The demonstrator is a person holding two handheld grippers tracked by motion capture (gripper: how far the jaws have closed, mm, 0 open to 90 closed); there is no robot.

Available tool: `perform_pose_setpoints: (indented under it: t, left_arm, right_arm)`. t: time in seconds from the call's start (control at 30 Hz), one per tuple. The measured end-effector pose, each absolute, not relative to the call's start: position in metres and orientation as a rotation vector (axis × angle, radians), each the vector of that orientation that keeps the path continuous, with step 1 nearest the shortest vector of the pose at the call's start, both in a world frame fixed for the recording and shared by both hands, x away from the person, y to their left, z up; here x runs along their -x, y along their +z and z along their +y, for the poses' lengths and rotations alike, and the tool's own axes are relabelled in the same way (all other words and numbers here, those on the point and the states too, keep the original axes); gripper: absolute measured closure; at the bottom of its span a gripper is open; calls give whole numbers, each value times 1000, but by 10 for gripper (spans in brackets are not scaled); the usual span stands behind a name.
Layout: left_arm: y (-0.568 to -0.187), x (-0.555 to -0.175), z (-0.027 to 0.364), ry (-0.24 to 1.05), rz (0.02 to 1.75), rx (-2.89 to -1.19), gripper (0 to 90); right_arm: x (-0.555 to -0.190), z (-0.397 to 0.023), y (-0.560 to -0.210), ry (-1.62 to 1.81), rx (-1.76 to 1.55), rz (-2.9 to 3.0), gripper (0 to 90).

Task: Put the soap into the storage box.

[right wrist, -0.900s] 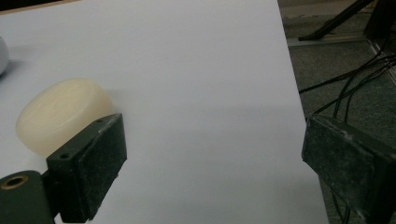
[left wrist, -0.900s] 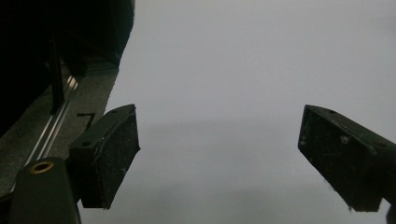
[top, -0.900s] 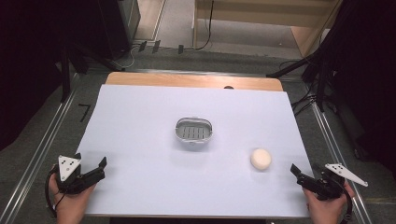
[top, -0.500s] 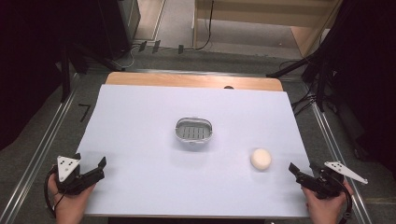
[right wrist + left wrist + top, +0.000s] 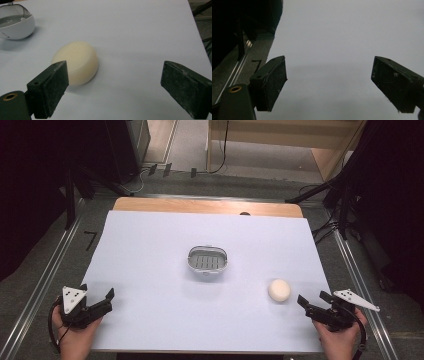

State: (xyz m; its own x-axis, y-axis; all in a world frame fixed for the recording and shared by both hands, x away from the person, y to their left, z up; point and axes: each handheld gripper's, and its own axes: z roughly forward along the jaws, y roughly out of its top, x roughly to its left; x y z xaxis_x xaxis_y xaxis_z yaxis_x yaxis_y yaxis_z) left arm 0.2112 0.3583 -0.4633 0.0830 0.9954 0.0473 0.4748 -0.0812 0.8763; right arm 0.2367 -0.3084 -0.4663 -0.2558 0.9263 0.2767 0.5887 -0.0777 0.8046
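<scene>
Soap ahead of the right tool

The soap (image 5: pixel 279 290) lies on the tabletop (image 5: pixel 150 250), just ahead of the right tool (image 5: pixel 311 302), untouched, its jaws spread wide. The left tool (image 5: pixel 97 296) gapes empty, well apart at the near left edge. A dish (image 5: pixel 208 260) sits mid-tabletop.

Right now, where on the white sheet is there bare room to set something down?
The far strip beyond the soap dish and the wide left half are bare. The only tight spot is between the round soap and the right gripper.
</scene>
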Motion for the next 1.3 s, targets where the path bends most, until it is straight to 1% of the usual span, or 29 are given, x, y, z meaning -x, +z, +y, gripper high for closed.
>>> perform_pose_setpoints:
  t: [0.3, 0.97, 1.1, 1.3]
  left_arm:
    - [-463, -212, 360, 903, 1470, -1652, 140]
    - [-463, -212, 359, 895, 1467, -1662, 140]
    - [-463, -212, 360, 891, 1469, -1660, 140]
    - [-463, -212, 360, 890, 1467, -1662, 140]
  right_arm:
    - [-241, -296, -466, 1268, -1612, 1868, 81]
    - [-244, -260, -464, 1267, -1563, 1945, 84]
    - [-246, -254, -465, 1228, -1573, 1953, 126]
    - [-253, -248, -469, 1204, -1587, 1955, 132]
